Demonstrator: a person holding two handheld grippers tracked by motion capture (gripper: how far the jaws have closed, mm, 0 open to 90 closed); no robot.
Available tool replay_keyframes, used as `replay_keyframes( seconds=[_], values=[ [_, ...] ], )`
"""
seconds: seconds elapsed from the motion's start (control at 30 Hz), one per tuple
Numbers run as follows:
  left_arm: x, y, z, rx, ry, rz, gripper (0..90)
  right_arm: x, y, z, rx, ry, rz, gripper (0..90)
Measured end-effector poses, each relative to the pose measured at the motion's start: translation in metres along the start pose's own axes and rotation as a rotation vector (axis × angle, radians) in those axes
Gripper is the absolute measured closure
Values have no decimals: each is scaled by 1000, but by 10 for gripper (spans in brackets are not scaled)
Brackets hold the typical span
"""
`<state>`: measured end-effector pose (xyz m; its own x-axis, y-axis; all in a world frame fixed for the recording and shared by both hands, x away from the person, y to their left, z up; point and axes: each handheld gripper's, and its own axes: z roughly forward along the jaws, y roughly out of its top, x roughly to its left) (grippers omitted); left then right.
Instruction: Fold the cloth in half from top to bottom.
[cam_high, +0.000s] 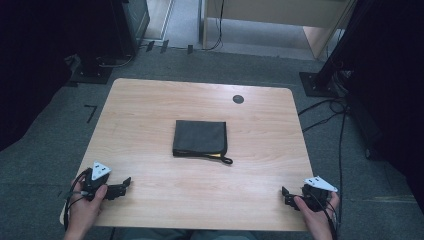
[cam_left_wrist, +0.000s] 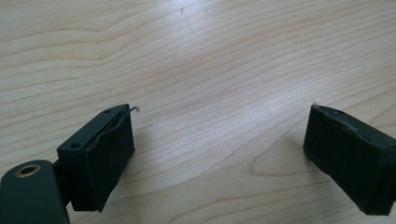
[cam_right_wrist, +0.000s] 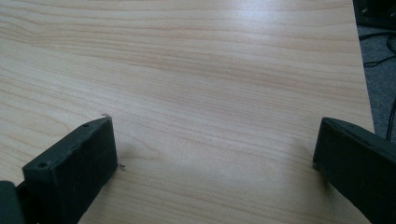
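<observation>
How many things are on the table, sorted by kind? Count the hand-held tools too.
Folded dark cloth: 1
Small black round disc: 1
Hand-held tools: 2, the left tool and the right tool, both open
Total: 4

Your cloth (cam_high: 200, 138) lies folded at the middle of the table (cam_high: 150, 105), its loop (cam_high: 226, 160) at the near right corner. Behind it and a little right sits a round cap (cam_high: 238, 99). Your left gripper (cam_high: 121, 187) rests at the near left edge, your right gripper (cam_high: 286, 195) at the near right edge, both well apart from the cloth.
</observation>
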<state>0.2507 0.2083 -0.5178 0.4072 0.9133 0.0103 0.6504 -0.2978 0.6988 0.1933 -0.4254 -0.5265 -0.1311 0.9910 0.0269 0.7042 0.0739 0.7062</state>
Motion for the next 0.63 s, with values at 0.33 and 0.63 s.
replay_keyframes(
  seconds=[0.33,0.63],
  values=[
    [0,0,0,-1,0,0,88,0,1,1,-2,-1,2,0],
    [0,1,1,-1,2,-1,81,0,1,1,-3,2,2,0]
  ],
)
